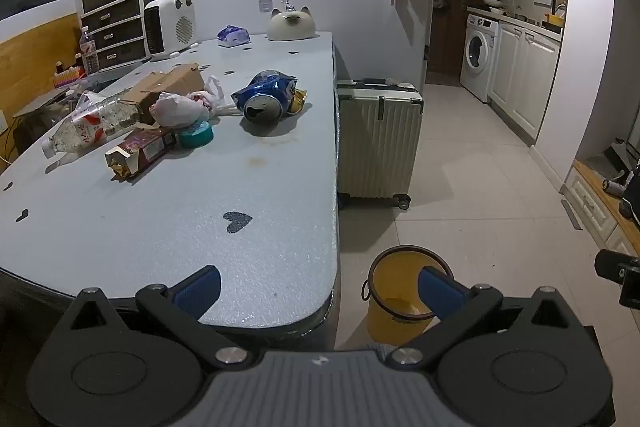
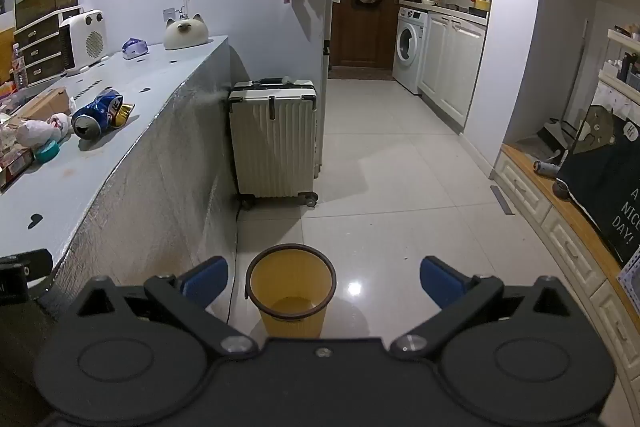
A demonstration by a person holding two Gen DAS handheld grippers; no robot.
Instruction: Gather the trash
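I have both tongs spread as wide as they go, and neither holds anything. The left tongs (image 1: 320, 291) hang over the near rounded end of the bench (image 1: 160, 227), one blue ribbed pad (image 1: 198, 291) above its grainy pale-grey top, the other in front of the bin. The right tongs (image 2: 324, 281) tilt down over the glossy tiled floor (image 2: 400, 187), with the yellow bin (image 2: 291, 291) between their pads but lower, on the floor, untouched.

The trash lies well beyond the left tongs, in a loose cluster toward the far left of the bench top. A crumpled blue foil bag (image 1: 266, 99) sits furthest right, a dented round can end showing at its front. Left of it lies a knotted white plastic bag (image 1: 182, 107), a small teal round lid (image 1: 196, 135) touching its near side. A flattened brown cardboard box (image 1: 168, 85) sits behind them. A clear plastic bottle (image 1: 90, 125) lies on its side at the far left, and a torn dark red carton (image 1: 140, 153) lies nearest me.

The bin is a ribbed round bucket with a dark rim, standing just beside the bench's near end. A ridged cream suitcase (image 2: 274, 139) stands upright further back against the bench.
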